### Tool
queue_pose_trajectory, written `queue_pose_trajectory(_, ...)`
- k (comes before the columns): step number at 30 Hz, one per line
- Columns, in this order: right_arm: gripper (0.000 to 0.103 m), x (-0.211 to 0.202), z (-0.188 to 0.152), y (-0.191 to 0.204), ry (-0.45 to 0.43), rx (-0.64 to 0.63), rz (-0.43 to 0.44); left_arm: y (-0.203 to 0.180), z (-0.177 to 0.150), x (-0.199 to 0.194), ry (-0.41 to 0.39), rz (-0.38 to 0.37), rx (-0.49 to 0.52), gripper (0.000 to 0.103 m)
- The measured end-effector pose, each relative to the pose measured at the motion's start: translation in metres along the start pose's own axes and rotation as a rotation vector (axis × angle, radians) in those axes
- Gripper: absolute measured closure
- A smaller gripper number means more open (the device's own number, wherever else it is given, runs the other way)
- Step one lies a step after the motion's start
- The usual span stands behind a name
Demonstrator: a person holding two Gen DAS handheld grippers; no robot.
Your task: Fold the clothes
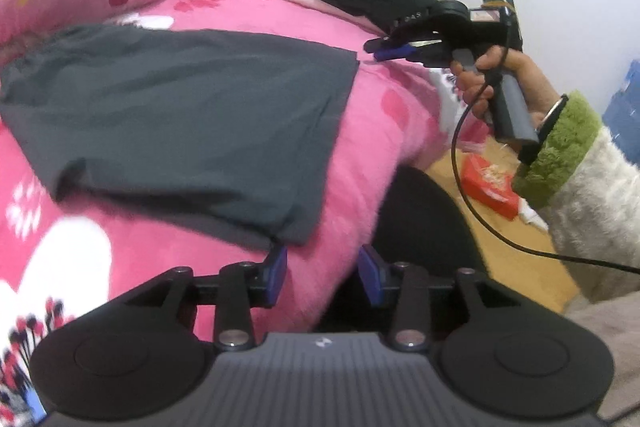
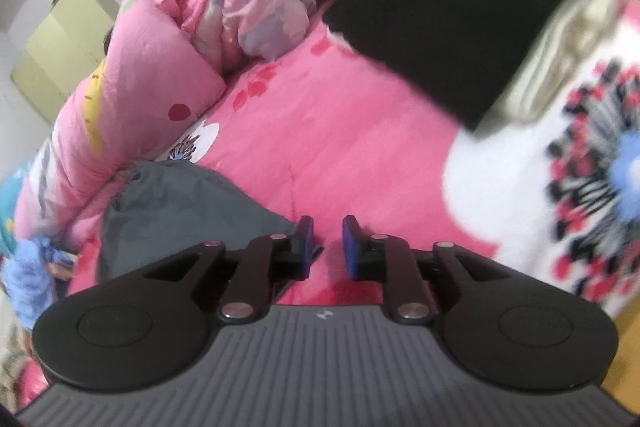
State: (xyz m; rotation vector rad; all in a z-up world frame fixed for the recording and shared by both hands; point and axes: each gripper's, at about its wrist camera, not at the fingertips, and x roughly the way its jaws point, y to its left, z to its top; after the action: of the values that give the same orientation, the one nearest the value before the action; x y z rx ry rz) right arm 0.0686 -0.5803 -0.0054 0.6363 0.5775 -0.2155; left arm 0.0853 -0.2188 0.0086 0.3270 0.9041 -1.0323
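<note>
The grey garment (image 1: 180,111) lies flat near the bed's (image 1: 360,147) front edge, soft and limp; grab corners. Left gripper (image 1: 322,277) and right gripper (image 2: 326,247) both gape, empty.

The black garment (image 2: 460,15) is smeared by motion blur in the right wrist view, and the pale folded layers beneath it cannot be identified. Beside it, the flower print (image 2: 592,187) is blurred and cut off.
</note>
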Motion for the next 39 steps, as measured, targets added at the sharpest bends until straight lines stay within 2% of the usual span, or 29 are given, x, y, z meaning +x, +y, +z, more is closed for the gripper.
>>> queue_pose_trajectory(4,0.087,-0.021,-0.007,0.031,-0.022,-0.134,0.039,0.012,0.003,-0.016,-0.077,0.005,-0.053,0.06)
queue_pose_trajectory(9,0.087,-0.007,-0.028,0.066,0.028,-0.296,0.076,0.018,0.013,-0.001,-0.123,0.01,-0.07,0.053)
queue_pose_trajectory(11,0.088,0.004,-0.035,0.067,0.058,-0.325,0.03,0.024,0.008,0.012,-0.075,0.031,-0.093,0.054)
queue_pose_trajectory(13,0.089,0.008,-0.036,0.061,0.055,-0.323,-0.094,0.031,0.001,0.014,-0.057,0.034,-0.128,0.055)
queue_pose_trajectory(16,0.086,-0.015,-0.034,0.06,0.02,-0.28,-0.092,0.046,-0.009,-0.01,-0.104,0.02,-0.206,0.054)
queue_pose_trajectory(20,0.086,-0.051,-0.06,0.099,0.005,-0.365,0.039,0.077,-0.017,-0.036,-0.17,0.082,-0.288,0.054)
queue_pose_trajectory(23,0.085,-0.062,-0.1,0.143,0.062,-0.514,0.163,0.1,-0.015,-0.044,-0.183,0.107,-0.347,0.055)
queue_pose_trajectory(26,0.084,-0.059,-0.14,0.182,0.088,-0.727,0.185,0.116,-0.012,-0.044,-0.196,0.146,-0.376,0.055)
queue_pose_trajectory(28,0.084,-0.052,-0.164,0.202,0.102,-0.862,0.166,0.12,-0.008,-0.042,-0.214,0.219,-0.36,0.055)
queue_pose_trajectory(30,0.084,-0.045,-0.176,0.215,0.13,-0.926,0.166,0.122,-0.001,-0.04,-0.228,0.303,-0.326,0.055)
queue_pose_trajectory(32,0.084,-0.043,-0.179,0.224,0.145,-0.962,0.168,0.124,0.007,-0.035,-0.236,0.356,-0.285,0.055)
queue_pose_trajectory(35,0.082,-0.043,-0.179,0.239,0.134,-1.001,0.15,0.126,0.019,-0.026,-0.238,0.372,-0.241,0.054)
queue_pose_trajectory(37,0.08,-0.047,-0.178,0.239,0.125,-0.994,0.143,0.123,0.026,-0.018,-0.251,0.399,-0.192,0.054)
queue_pose_trajectory(39,0.079,-0.052,-0.174,0.237,0.114,-0.968,0.137,0.119,0.034,-0.007,-0.25,0.459,-0.119,0.054)
